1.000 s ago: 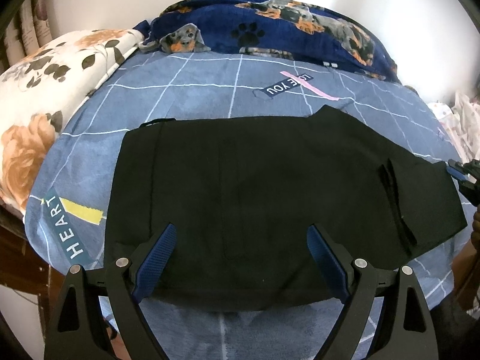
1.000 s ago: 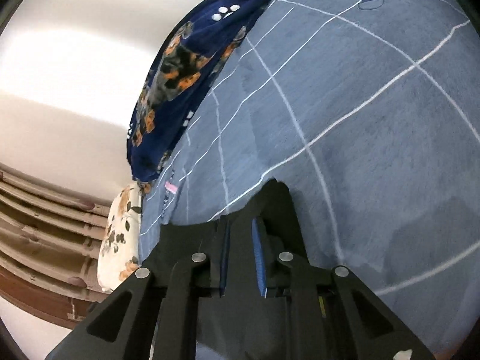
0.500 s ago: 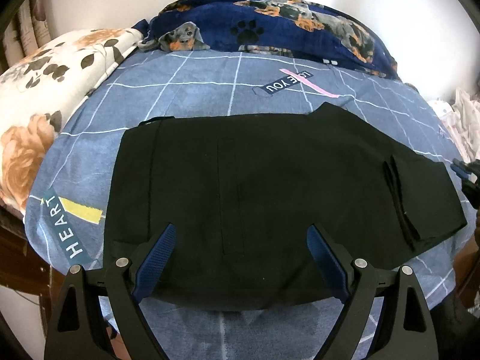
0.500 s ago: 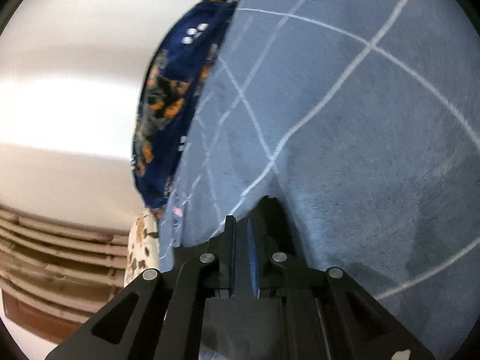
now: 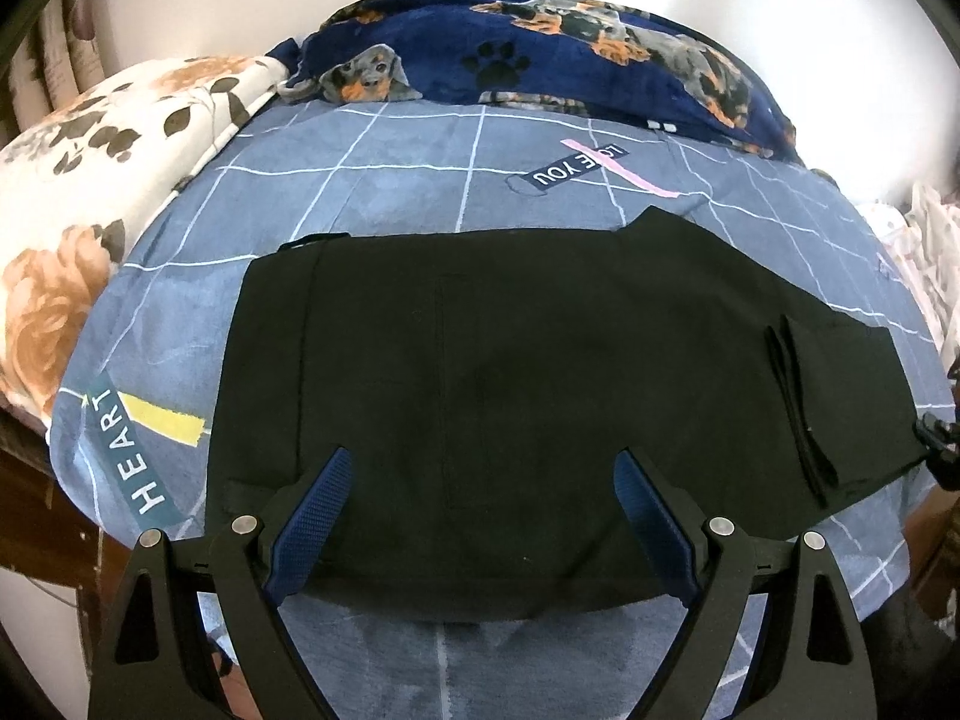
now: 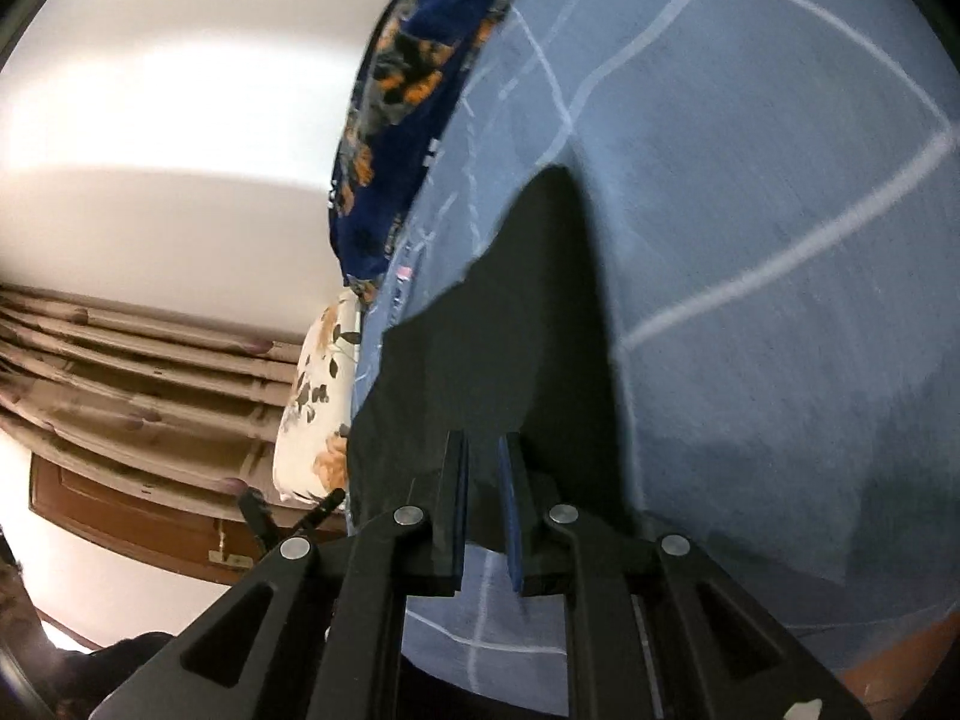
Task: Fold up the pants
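Pants (image 5: 540,408), black and folded into a broad rectangle, lay flat across the middle of the blue checked bedsheet (image 5: 390,192). Their far edge ran straight below the sheet's "LOVE YOU" label (image 5: 576,165), and their near edge stopped short of the bed's front, leaving a strip of bare sheet under the left gripper (image 5: 483,486). That gripper hung just above the near edge of the pants with its blue pads spread wide and nothing between them. To the left of the pants a wide band of sheet with a "HEART" label (image 5: 129,456) stayed uncovered; beyond the pants, open sheet reached to the navy dog-print blanket (image 5: 540,60) and the floral pillow (image 5: 78,180).

At the pants' right end a cuff layer lay doubled back, showing stacked hems. The right gripper (image 6: 483,480) sat at that end, its pads drawn close with only a narrow slot between them and black cloth passing into it; whether the cloth was truly pinched could not be told. Right of the pants in that view, the sheet lay bare.
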